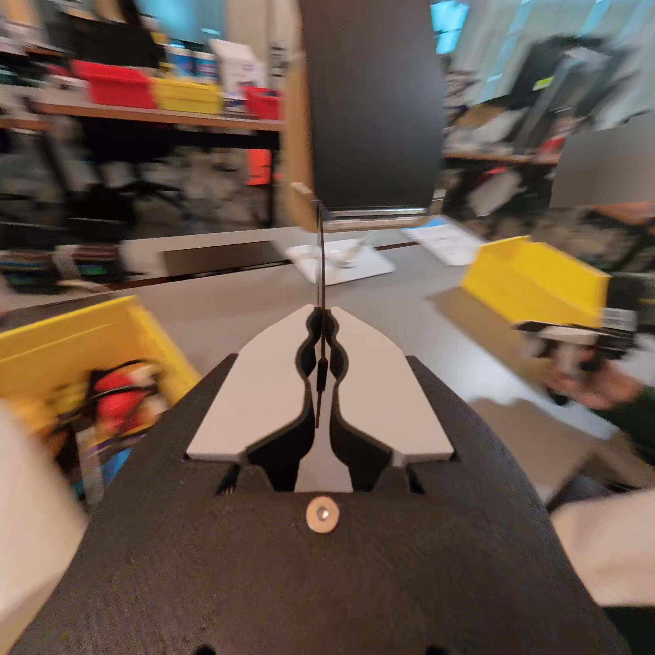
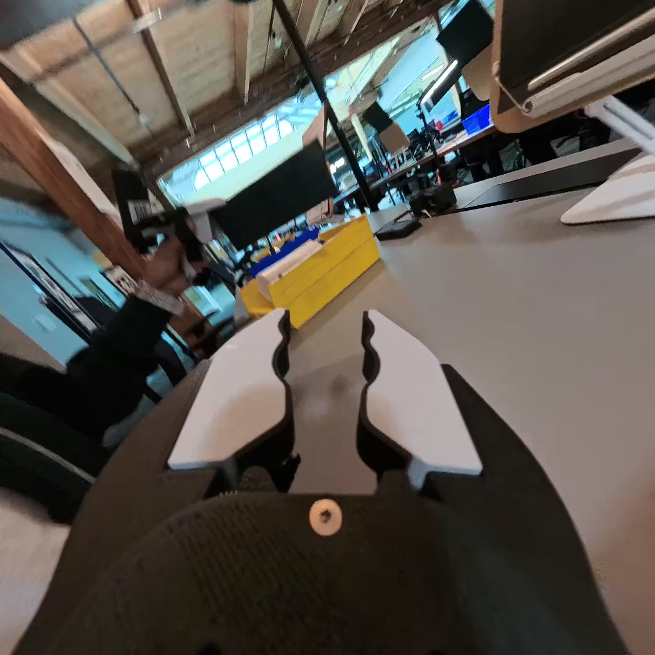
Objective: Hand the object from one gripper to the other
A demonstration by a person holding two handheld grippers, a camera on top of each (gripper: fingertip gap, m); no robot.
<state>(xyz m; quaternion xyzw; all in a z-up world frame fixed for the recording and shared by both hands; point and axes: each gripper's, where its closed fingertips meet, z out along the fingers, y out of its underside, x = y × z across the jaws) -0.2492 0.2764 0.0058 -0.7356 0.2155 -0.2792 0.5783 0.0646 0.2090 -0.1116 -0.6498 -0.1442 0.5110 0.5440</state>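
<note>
In the left wrist view, the left gripper (image 1: 322, 312) has its white fingers (image 1: 269, 386) pressed together on a thin black cable tie (image 1: 322, 269), which stands upright out of the fingertips, its lower tail running back between the pads. Beneath it lies a grey table (image 1: 227, 312). At the near left sits a yellow bin (image 1: 67, 340) holding blurred, mixed items, one of them red. A second yellow bin (image 1: 531, 283) stands at the far right, and near it the right gripper (image 1: 574, 336) shows, blurred, held in a hand (image 1: 595, 386). A dark monitor (image 1: 372, 106) on a white base rises at the far centre. In the right wrist view, the camera is tilted; the right gripper (image 2: 326, 322) has its fingers (image 2: 404, 390) spread apart with nothing between them, only the table (image 2: 496, 319) showing through. A yellow bin (image 2: 326, 269) sits beyond the fingertips, and at the far left the left gripper (image 2: 149, 216) appears, blurred, with the cable tie not discernible there.
</note>
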